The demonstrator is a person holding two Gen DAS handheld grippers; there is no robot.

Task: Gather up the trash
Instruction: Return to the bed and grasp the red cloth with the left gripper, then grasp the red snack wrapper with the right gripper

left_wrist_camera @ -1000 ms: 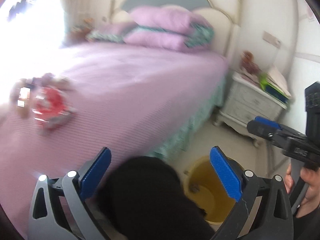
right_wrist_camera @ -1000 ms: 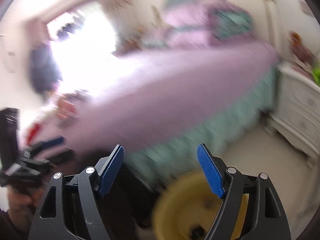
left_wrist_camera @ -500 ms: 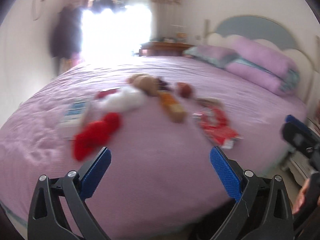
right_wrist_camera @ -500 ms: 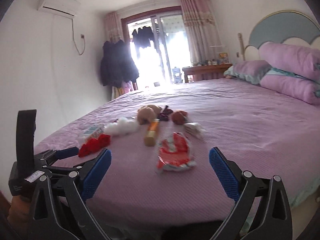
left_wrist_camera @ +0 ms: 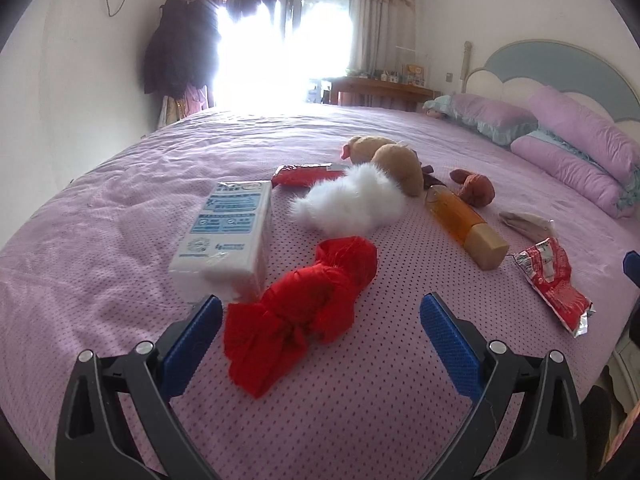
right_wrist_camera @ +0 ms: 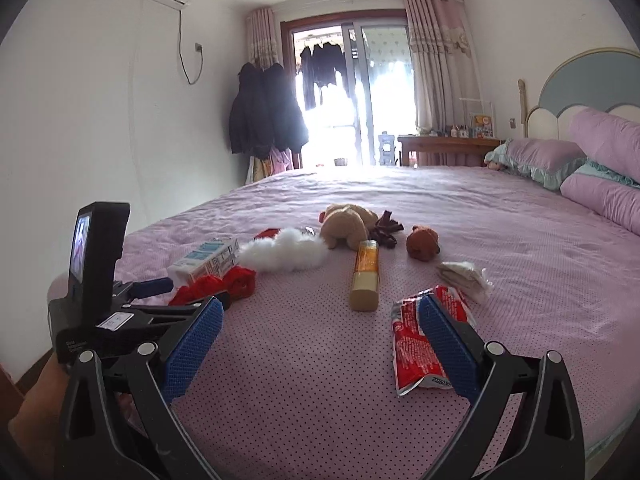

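A crumpled red bag (left_wrist_camera: 304, 312) lies on the purple bed (left_wrist_camera: 120, 216) between the tips of my open, empty left gripper (left_wrist_camera: 320, 320). A red snack wrapper (left_wrist_camera: 554, 280) lies to its right. In the right wrist view that wrapper (right_wrist_camera: 416, 344) lies under the right fingertip of my open, empty right gripper (right_wrist_camera: 320, 332). A crumpled white tissue (right_wrist_camera: 464, 276) lies just beyond the wrapper. The red bag (right_wrist_camera: 216, 286) shows at the left, beside the left gripper's body (right_wrist_camera: 96, 308).
Also on the bed: a white tissue pack (left_wrist_camera: 224, 236), white fluffy toy (left_wrist_camera: 352, 204), tan plush (left_wrist_camera: 392, 160), orange bottle (left_wrist_camera: 464, 224), small brown plush (left_wrist_camera: 474, 188), another red packet (left_wrist_camera: 304, 174). Pillows (left_wrist_camera: 576, 148) lie at the right. Coats (right_wrist_camera: 264, 116) hang by the window.
Both grippers swung up from the yellow bin on the floor to the bed top and moved closer to the items. The left gripper now frames the red bag, the right the wrapper.
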